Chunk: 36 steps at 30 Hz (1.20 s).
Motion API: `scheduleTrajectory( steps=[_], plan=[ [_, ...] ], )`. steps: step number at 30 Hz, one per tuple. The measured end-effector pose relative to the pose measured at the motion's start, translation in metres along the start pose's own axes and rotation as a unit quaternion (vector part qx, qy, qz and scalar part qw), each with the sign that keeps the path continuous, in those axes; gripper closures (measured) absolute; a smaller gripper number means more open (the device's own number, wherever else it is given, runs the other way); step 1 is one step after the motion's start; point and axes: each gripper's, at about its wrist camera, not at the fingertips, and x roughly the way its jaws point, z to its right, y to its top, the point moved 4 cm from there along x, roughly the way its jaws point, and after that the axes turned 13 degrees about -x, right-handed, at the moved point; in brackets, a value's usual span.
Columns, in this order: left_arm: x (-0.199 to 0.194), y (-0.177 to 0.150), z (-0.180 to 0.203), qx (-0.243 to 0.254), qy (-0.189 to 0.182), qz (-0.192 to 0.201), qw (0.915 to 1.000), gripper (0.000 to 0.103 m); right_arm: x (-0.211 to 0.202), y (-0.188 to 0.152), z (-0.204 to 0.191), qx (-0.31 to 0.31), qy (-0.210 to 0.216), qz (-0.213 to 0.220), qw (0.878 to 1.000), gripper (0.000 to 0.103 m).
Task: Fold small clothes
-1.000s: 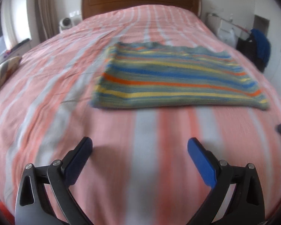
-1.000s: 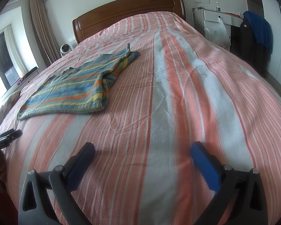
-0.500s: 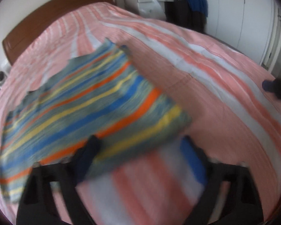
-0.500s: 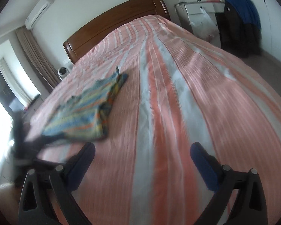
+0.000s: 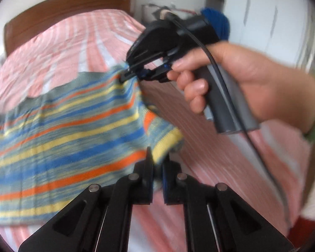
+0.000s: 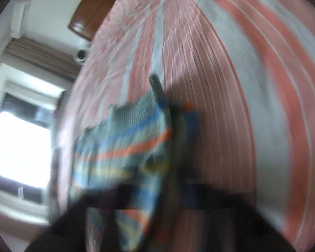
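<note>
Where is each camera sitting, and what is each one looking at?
Left wrist: rides the left gripper, facing across the bed toward the headboard; shows its fingers shut on the striped garment, plus the right gripper and right hand.
Right wrist: rides the right gripper, tilted and blurred, facing up the bed; its own fingers are smeared dark.
Both share the garment and bed.

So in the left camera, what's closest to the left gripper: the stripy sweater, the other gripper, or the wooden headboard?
1. Striped knitted sweater: pinched in the left gripper.
2. Right gripper: beyond, at the sweater's upper right corner.
3. Brown wooden headboard: farthest, at the top.
</note>
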Motion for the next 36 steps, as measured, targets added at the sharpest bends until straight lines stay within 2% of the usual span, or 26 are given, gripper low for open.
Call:
scheduleTrajectory(
  steps=[3, 7, 11, 13, 15, 16, 17, 18, 19, 20, 21, 23, 25, 26, 27, 28, 29, 30, 31, 32, 33, 34, 35, 36],
  plan=[
    [-0.045, 0.007, -0.046, -0.081, -0.021, 0.026, 0.9962, 0.099, -0.006, 0.014, -0.054, -0.055, 0.016, 0.024, 0.998, 0.095],
    [-0.095, -0.004, -0.121, -0.164, -0.005, 0.042, 0.9856, 0.099, -0.003, 0.023, -0.148, -0.126, 0.053, 0.028, 0.990, 0.095],
    [-0.121, -0.018, -0.181, -0.216, 0.037, 0.052, 0.9744, 0.099, 0.050, 0.021, -0.244, -0.184, 0.065, 0.000, 0.981, 0.095],
    [-0.128, -0.025, -0.206, -0.242, 0.050, 0.052, 0.9676, 0.099, 0.079, 0.021, -0.273, -0.190, 0.065, -0.013, 0.980, 0.095],
    [-0.131, -0.028, -0.231, -0.258, 0.078, 0.054, 0.9616, 0.098, 0.112, 0.018, -0.299, -0.193, 0.065, -0.026, 0.979, 0.094],
    [-0.132, -0.032, -0.242, -0.262, 0.101, 0.051, 0.9584, 0.093, 0.132, 0.015, -0.313, -0.196, 0.067, -0.035, 0.978, 0.088],
    [-0.131, -0.035, -0.250, -0.269, 0.120, 0.043, 0.9548, 0.075, 0.142, 0.012, -0.317, -0.193, 0.075, -0.042, 0.978, 0.085],
    [-0.134, -0.041, -0.257, -0.280, 0.129, 0.034, 0.9508, 0.064, 0.153, 0.009, -0.319, -0.187, 0.083, -0.049, 0.978, 0.064],
    [-0.140, -0.044, -0.265, -0.297, 0.130, 0.035, 0.9452, 0.044, 0.161, 0.005, -0.322, -0.173, 0.083, -0.048, 0.980, 0.049],
    [-0.148, -0.045, -0.268, -0.307, 0.125, 0.046, 0.9423, 0.037, 0.156, 0.003, -0.315, -0.162, 0.088, -0.036, 0.982, 0.049],
    [-0.154, -0.045, -0.269, -0.312, 0.119, 0.059, 0.9406, 0.034, 0.148, 0.001, -0.313, -0.154, 0.095, -0.023, 0.983, 0.049],
    [-0.164, -0.041, -0.268, -0.315, 0.104, 0.079, 0.9399, 0.022, 0.122, -0.003, -0.304, -0.158, 0.092, -0.001, 0.983, 0.049],
    [-0.161, -0.034, -0.263, -0.309, 0.096, 0.083, 0.9424, 0.019, 0.093, -0.013, -0.300, -0.202, 0.072, 0.007, 0.977, 0.049],
    [-0.157, -0.033, -0.260, -0.300, 0.099, 0.077, 0.9455, 0.019, 0.074, -0.026, -0.301, -0.246, 0.055, 0.010, 0.968, 0.049],
    [-0.149, -0.030, -0.257, -0.290, 0.113, 0.068, 0.9480, 0.019, 0.062, -0.038, -0.301, -0.272, 0.045, 0.014, 0.961, 0.049],
    [-0.138, -0.029, -0.257, -0.280, 0.143, 0.055, 0.9478, 0.019, 0.050, -0.051, -0.301, -0.298, 0.039, 0.018, 0.954, 0.049],
    [-0.132, -0.031, -0.269, -0.277, 0.175, 0.040, 0.9441, 0.024, 0.041, -0.070, -0.299, -0.323, 0.037, 0.017, 0.946, 0.049],
    [-0.121, -0.035, -0.274, -0.278, 0.212, 0.013, 0.9367, 0.026, 0.039, -0.089, -0.297, -0.338, 0.042, 0.006, 0.940, 0.049],
    [-0.125, -0.040, -0.279, -0.282, 0.221, 0.002, 0.9335, 0.026, 0.042, -0.104, -0.291, -0.343, 0.044, -0.011, 0.938, 0.049],
    [-0.128, -0.043, -0.279, -0.288, 0.219, 0.001, 0.9322, 0.025, 0.055, -0.125, -0.280, -0.344, 0.035, -0.052, 0.937, 0.049],
    [-0.133, -0.045, -0.278, -0.289, 0.223, 0.004, 0.9309, 0.022, 0.065, -0.141, -0.269, -0.343, 0.010, -0.080, 0.936, 0.050],
    [-0.142, -0.045, -0.275, -0.283, 0.241, 0.011, 0.9282, 0.016, 0.069, -0.153, -0.262, -0.345, -0.018, -0.087, 0.934, 0.050],
    [-0.148, -0.045, -0.273, -0.276, 0.251, 0.017, 0.9275, 0.013, 0.060, -0.162, -0.261, -0.348, -0.034, -0.060, 0.935, 0.049],
    [-0.154, -0.044, -0.269, -0.265, 0.262, 0.024, 0.9279, 0.012, 0.050, -0.166, -0.262, -0.345, -0.037, -0.043, 0.937, 0.040]
  ],
)
